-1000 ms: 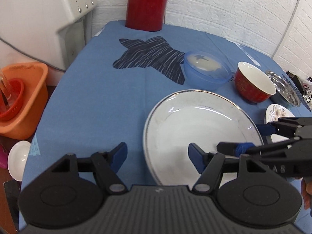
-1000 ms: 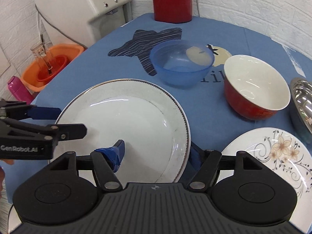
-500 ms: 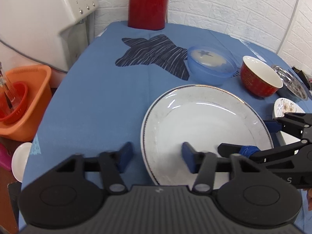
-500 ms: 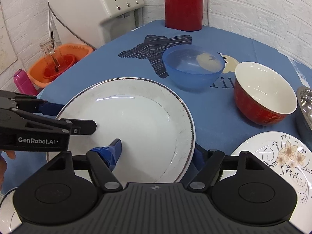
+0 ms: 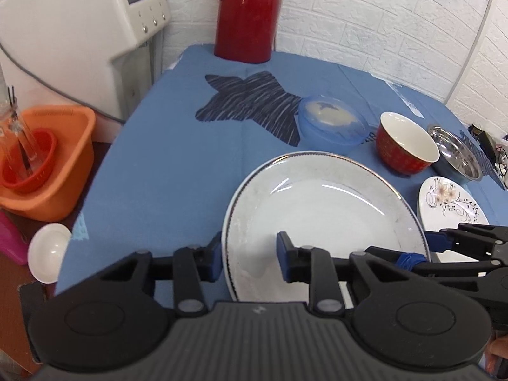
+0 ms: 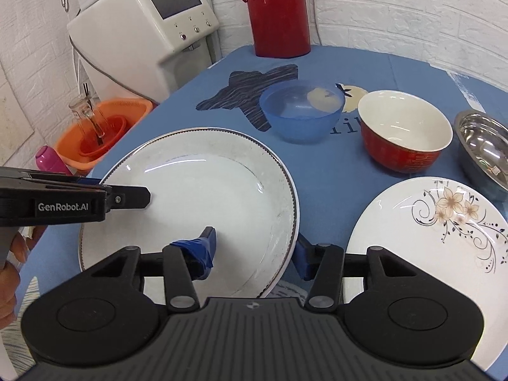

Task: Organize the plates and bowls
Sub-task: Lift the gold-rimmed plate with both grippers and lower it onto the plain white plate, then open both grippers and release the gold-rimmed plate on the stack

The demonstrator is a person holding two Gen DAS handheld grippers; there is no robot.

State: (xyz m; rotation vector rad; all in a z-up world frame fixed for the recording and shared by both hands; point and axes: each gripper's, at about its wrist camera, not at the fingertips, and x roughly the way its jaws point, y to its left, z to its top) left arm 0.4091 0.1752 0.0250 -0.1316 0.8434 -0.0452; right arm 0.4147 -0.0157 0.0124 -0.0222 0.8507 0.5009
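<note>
We see two matching black plastic grippers. The left gripper (image 5: pixel 249 255) has a ribbed housing, two round discs at its sides, silver pivot screws and blue pads on its fingertips (image 5: pixel 283 255). The right gripper (image 6: pixel 255 250) is built the same, though one blue pad looks wrapped in tape. White "GenRobot.AI" lettering runs along the left gripper's side in the right wrist view.
</note>
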